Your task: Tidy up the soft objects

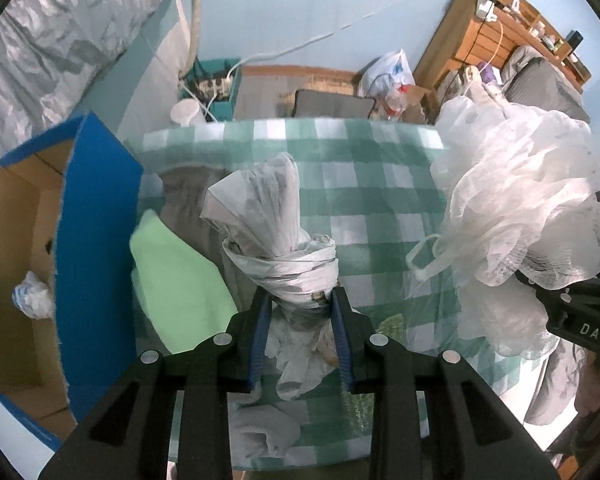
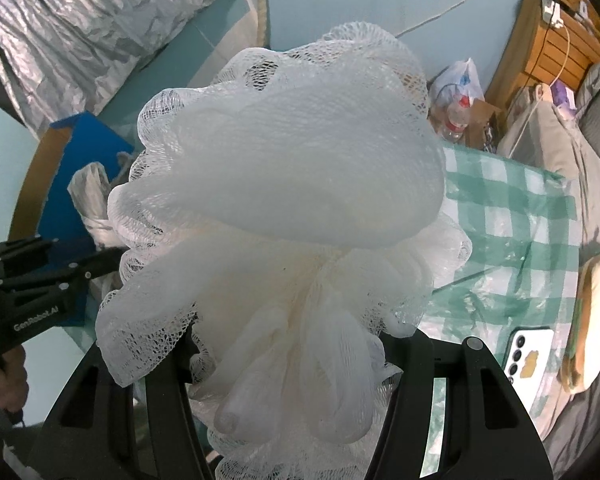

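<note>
Left wrist view, centre: my left fingers (image 1: 300, 300) pinch the knotted plastic bag (image 1: 278, 240); my right fingers (image 2: 288, 344) clasp the mesh loofah (image 2: 284, 184).

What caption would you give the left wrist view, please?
Left gripper clamps a knotted plastic bag above the checked tablecloth.

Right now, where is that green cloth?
In the left wrist view the green cloth lies on the checked table, between the blue box and the plastic bag bundle.
</note>
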Tool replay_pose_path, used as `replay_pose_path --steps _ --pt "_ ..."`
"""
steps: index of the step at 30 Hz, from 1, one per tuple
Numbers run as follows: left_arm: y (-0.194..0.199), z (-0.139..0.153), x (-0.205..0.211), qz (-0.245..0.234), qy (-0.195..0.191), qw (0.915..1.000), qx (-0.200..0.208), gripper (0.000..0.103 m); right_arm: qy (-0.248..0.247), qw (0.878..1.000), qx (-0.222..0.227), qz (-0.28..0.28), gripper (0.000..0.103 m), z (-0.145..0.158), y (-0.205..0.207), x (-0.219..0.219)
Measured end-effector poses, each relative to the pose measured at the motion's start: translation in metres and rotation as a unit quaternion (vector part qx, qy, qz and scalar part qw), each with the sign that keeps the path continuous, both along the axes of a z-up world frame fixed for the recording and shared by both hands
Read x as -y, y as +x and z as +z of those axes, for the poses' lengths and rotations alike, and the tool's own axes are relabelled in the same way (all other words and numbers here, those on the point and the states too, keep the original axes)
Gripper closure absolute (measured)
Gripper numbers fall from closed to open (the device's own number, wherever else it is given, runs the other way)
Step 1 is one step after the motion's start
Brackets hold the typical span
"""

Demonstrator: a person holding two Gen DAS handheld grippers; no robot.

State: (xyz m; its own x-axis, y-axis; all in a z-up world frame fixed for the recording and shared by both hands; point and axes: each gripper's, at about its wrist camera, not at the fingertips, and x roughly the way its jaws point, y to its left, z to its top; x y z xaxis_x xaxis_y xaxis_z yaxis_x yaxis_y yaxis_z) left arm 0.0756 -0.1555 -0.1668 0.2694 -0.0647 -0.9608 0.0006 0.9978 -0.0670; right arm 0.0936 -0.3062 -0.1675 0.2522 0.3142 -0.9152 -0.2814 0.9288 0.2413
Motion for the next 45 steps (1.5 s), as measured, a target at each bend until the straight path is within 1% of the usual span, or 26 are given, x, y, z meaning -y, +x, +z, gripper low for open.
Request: replay_pose_path --steps 16,23,33,45 --pt "-0.016 0.049 -0.005 -0.02 0.001 0.998 0.059 0.073 0.002 0.999 0.033 0.002 0.045 0.034 -0.011 -0.014" --pt "-0.025 0.066 -0.008 -0.027 0.008 0.9968 0.075 0.073 0.008 0.999 0.045 0.002 0.045 0.048 -0.015 -0.023" --pt "-0.034 0.089 -0.023 -0.018 0.004 0.9952 0.096 0.073 0.014 0.998 0.065 0.013 0.045 0.071 -0.017 -0.042" --pt "-0.041 0.107 -0.059 0.008 0.007 0.9936 0.112 0.073 0.027 0.996 0.079 0.04 0.045 0.089 -0.015 -0.071"
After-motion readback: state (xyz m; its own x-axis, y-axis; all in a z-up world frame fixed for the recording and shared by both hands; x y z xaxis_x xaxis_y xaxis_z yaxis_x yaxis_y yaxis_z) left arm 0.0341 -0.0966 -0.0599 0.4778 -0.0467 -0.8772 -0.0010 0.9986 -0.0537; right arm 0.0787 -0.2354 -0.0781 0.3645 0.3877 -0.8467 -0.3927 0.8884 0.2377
